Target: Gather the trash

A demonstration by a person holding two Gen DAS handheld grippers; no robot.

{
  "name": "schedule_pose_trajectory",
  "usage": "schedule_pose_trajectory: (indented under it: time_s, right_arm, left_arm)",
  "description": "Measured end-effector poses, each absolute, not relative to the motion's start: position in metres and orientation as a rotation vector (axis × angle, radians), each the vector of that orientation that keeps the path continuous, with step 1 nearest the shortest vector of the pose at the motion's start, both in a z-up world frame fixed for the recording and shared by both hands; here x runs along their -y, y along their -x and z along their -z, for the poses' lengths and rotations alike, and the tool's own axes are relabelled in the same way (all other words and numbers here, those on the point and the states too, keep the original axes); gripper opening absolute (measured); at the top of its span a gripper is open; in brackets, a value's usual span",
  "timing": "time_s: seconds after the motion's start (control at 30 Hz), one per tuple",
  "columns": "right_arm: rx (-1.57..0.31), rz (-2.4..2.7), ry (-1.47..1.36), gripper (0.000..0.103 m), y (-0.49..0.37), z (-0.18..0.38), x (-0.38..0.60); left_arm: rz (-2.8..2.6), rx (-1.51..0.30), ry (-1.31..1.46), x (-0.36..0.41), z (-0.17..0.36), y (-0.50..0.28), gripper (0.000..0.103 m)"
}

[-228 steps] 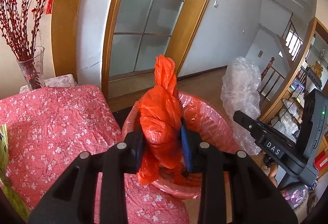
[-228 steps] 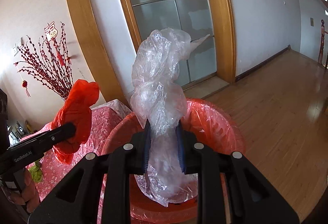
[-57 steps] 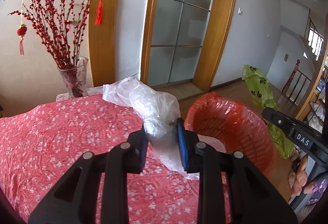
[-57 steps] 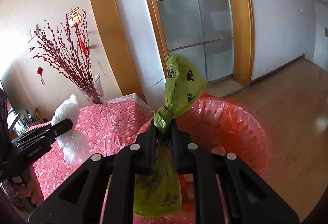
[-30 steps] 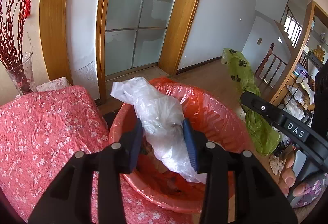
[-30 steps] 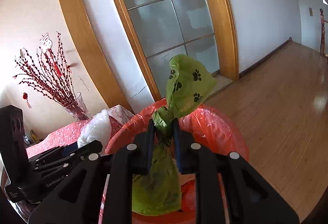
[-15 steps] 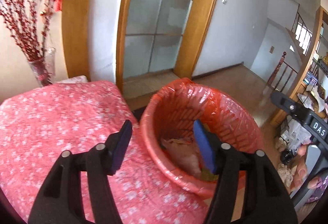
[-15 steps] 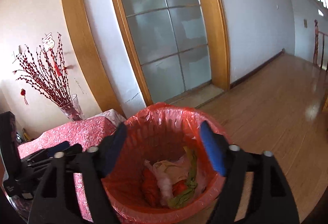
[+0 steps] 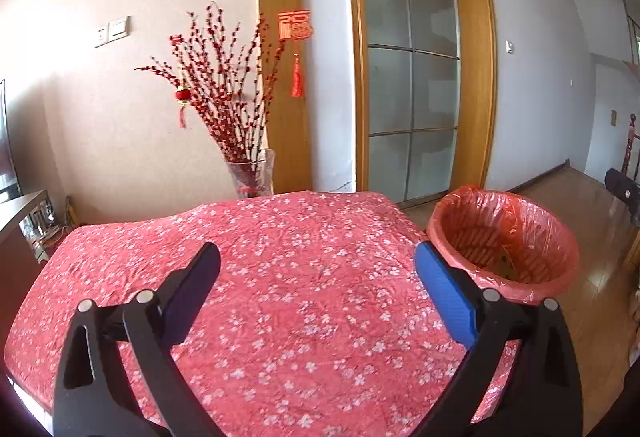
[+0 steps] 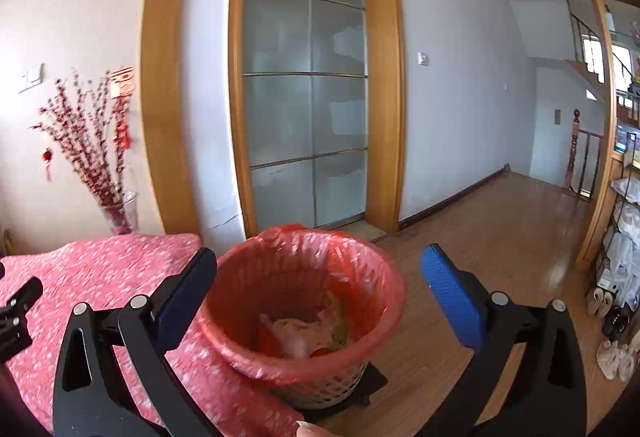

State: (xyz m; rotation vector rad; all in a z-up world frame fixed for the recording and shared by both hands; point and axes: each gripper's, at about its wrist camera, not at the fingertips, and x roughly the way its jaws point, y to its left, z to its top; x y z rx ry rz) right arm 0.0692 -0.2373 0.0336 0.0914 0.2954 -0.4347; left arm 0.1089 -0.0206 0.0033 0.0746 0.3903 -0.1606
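Because the bin [image 10: 300,301] stands just beside the worktop [image 9: 280,277] with crumpled trash [image 10: 304,333] lying in its red liner, the left gripper [image 9: 316,289] and right gripper [image 10: 318,289] each hang empty, jaws opening wide, and the cloth shows nothing left to collect.

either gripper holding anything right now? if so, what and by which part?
Nothing is held. The left gripper and right gripper are both opening with nothing between their fingers; bags lie in the trash basket.
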Motion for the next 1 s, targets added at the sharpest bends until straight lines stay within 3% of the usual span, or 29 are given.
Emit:
schedule_pose_trajectory:
  time_s: [0.3,1.0]
  right_arm:
    - [-0.349,0.392,-0.041,0.101,-0.051,-0.029,0.188]
    - [-0.404,0.388,-0.039,0.101,-0.032,-0.015,0.171]
  left_arm:
    - [0.080,-0.365,-0.022,-0.005,-0.019,-0.072,0.097]
    - [0.051,-0.384,0.026,-0.017,-0.017,-0.039,0.097]
